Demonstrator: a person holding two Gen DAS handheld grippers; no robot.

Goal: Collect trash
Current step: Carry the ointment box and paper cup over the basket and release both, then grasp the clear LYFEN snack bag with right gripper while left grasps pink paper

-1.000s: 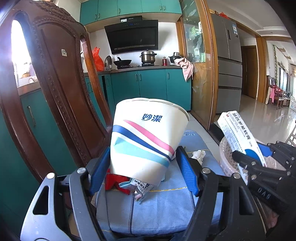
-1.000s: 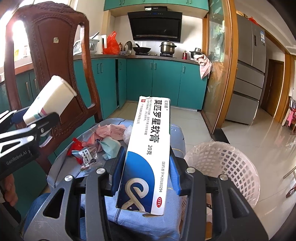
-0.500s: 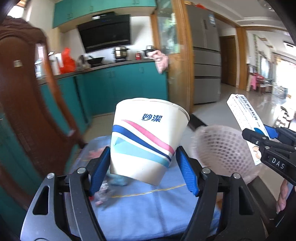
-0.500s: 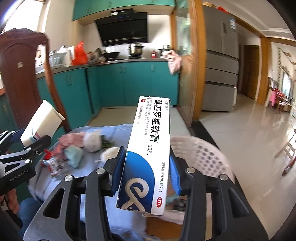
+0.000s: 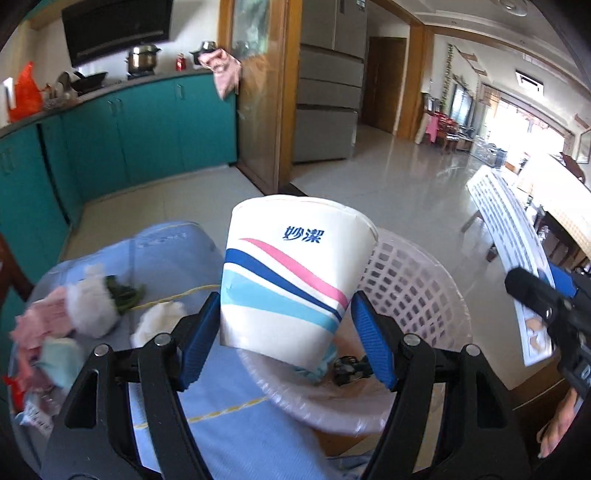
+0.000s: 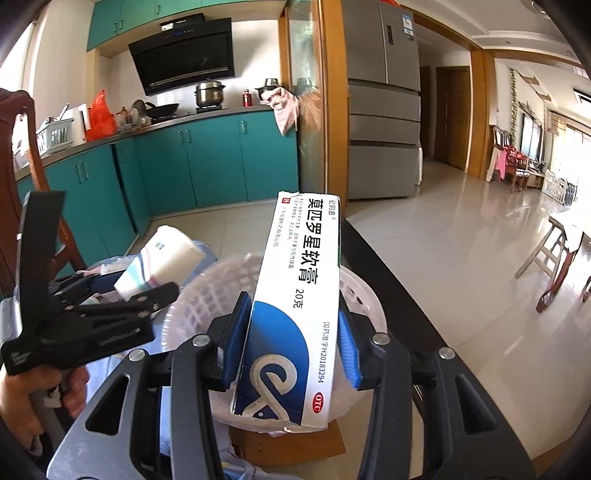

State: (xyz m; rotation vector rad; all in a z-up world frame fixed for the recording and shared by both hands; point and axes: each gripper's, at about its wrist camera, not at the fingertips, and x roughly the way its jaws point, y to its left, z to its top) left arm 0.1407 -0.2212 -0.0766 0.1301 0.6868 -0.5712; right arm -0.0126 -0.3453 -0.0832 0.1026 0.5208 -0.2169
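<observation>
Left tool (image 5: 286, 332) clamped on paper cup (image 5: 291, 277); right tool (image 6: 291, 343) clamped on ointment box (image 6: 295, 306), both over basket (image 5: 413, 295).

Teal cabinets (image 6: 207, 162) run under a black range hood (image 6: 184, 55), beside a steel fridge (image 6: 384, 103). Daylight gleams off the pale tiled floor (image 6: 461, 236) toward a far window (image 5: 517, 129).

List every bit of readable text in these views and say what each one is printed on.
"妙潔": in blue on the paper cup held in the left gripper.
"莫匹罗星软膏": large black print on the ointment box held in the right gripper.
"20克": same box.
"国药准字H20183294": along the box edge.
"OTC": red oval near the box bottom.
Small print by the box top, fridge sticker, gripper lettering: too small or blurred.
</observation>
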